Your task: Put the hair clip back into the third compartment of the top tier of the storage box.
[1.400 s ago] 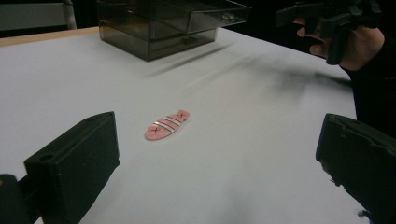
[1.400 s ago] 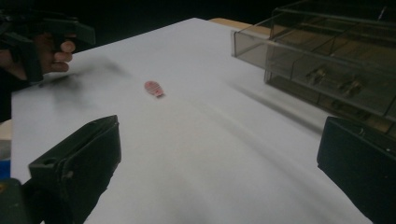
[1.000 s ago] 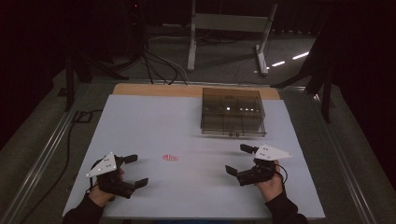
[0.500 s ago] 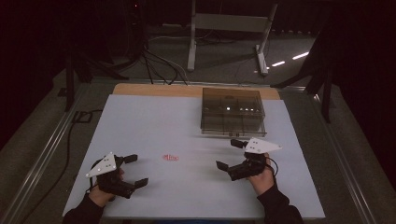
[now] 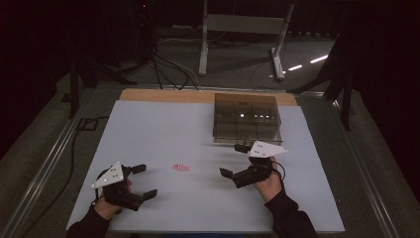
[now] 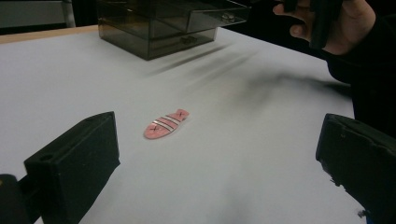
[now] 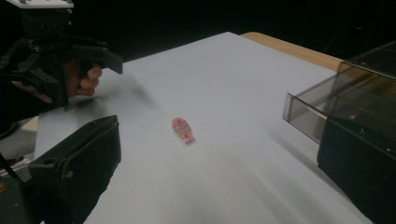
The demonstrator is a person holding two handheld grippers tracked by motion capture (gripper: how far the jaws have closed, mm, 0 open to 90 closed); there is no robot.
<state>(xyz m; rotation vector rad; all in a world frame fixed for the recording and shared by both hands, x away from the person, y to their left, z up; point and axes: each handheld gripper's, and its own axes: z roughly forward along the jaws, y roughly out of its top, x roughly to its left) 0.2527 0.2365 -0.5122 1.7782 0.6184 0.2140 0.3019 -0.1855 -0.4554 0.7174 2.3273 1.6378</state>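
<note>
A small pink fish-shaped piece with white stripes lies flat on the white table top; it also lies ahead of the jaws in the left gripper view and the right gripper view. My left gripper is open near the front left edge, a short way left of the fish. My right gripper is open, right of the fish and just in front of a smoky clear drawer box. Nothing is held between either pair of jaws.
The drawer box stands at the back right of the table, one drawer slightly out. A wooden strip runs along the far edge. Beyond the table are stand legs and cables on a dark floor.
My right gripper has moved left and forward, toward the fish and closer to the drawer box. The left gripper and the fish have stayed put.
</note>
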